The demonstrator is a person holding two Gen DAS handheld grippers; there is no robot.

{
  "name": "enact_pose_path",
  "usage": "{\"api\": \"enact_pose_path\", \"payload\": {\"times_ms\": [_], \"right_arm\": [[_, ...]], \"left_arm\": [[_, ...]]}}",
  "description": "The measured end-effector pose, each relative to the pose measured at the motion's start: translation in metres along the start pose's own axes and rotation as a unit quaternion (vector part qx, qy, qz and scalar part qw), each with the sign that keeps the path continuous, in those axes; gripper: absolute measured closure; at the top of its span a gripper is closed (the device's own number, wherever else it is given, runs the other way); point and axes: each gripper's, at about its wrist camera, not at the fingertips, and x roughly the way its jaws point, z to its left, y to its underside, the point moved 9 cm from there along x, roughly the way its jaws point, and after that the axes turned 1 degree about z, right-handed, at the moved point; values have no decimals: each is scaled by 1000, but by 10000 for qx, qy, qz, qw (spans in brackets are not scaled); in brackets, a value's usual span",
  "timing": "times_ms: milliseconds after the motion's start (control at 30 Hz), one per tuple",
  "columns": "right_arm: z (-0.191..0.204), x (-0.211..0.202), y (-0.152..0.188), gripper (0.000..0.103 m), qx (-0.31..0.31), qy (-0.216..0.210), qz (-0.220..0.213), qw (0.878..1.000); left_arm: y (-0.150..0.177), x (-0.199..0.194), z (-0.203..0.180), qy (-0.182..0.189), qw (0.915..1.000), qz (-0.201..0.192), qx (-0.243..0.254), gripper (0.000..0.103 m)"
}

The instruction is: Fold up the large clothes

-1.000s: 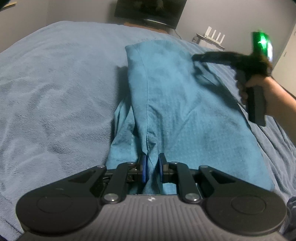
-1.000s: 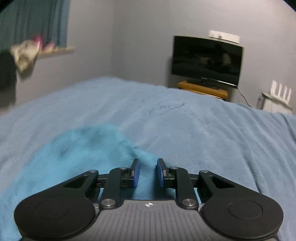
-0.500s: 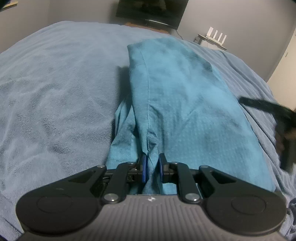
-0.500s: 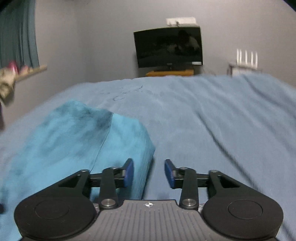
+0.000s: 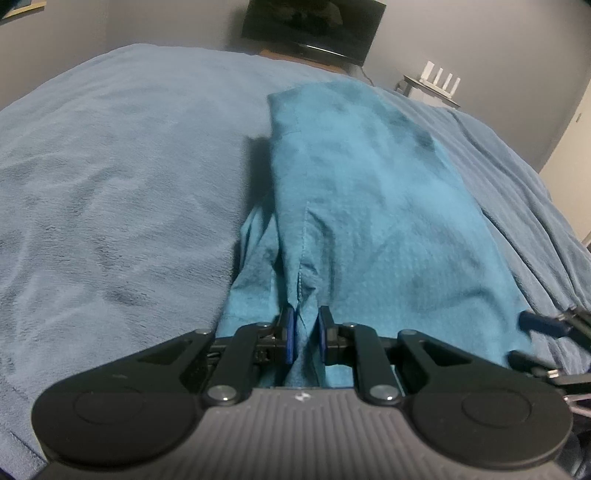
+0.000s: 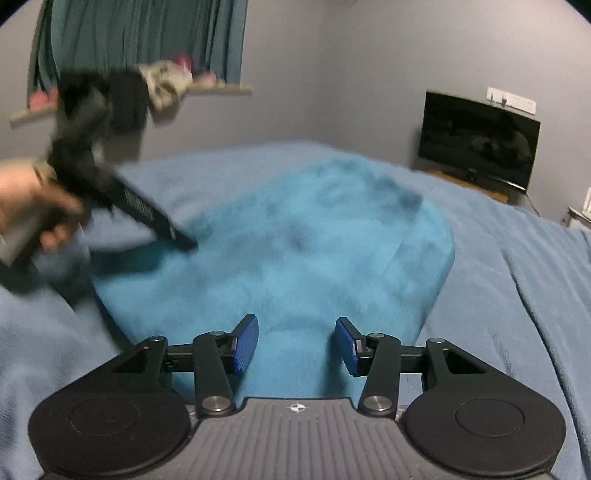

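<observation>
A teal garment [image 5: 369, 206] lies folded lengthwise on the blue blanket [image 5: 110, 177]. My left gripper [image 5: 306, 334] is shut on the garment's near edge, at a seam. My right gripper [image 6: 295, 345] is open and empty, just above the garment's near right edge [image 6: 295, 266]. Its blue fingertips [image 5: 539, 322] show at the right edge of the left wrist view. The left gripper's body [image 6: 122, 184] shows blurred at the left of the right wrist view, held by a hand.
A black TV [image 5: 310, 27] stands past the far end of the bed, with a white router [image 5: 439, 79] on a shelf to its right. A curtained window ledge [image 6: 147, 88] with small items is on the left wall.
My right gripper swung from the garment's far end back to its near right edge and opened wide. My left gripper kept its hold and barely moved.
</observation>
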Motion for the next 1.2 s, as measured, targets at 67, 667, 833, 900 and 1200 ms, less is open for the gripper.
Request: {"api": "enact_pose_path", "payload": {"times_ms": [67, 667, 833, 900, 1200], "right_arm": [[2, 17, 5, 54, -175, 298, 48, 9994], [-54, -3, 10, 33, 1782, -61, 0, 9840], [-120, 27, -8, 14, 3194, -375, -21, 9469], [-141, 46, -12, 13, 3614, -549, 15, 9308], [-173, 132, -23, 0, 4537, -1840, 351, 8712]], "left_arm": [[0, 3, 0, -55, 10000, -36, 6, 91], [-3, 0, 9, -229, 9996, -128, -62, 90], [-3, 2, 3, -298, 9995, -77, 41, 90], [-2, 3, 4, -257, 9997, -48, -22, 89], [-3, 16, 7, -163, 9997, 140, -115, 87]]}}
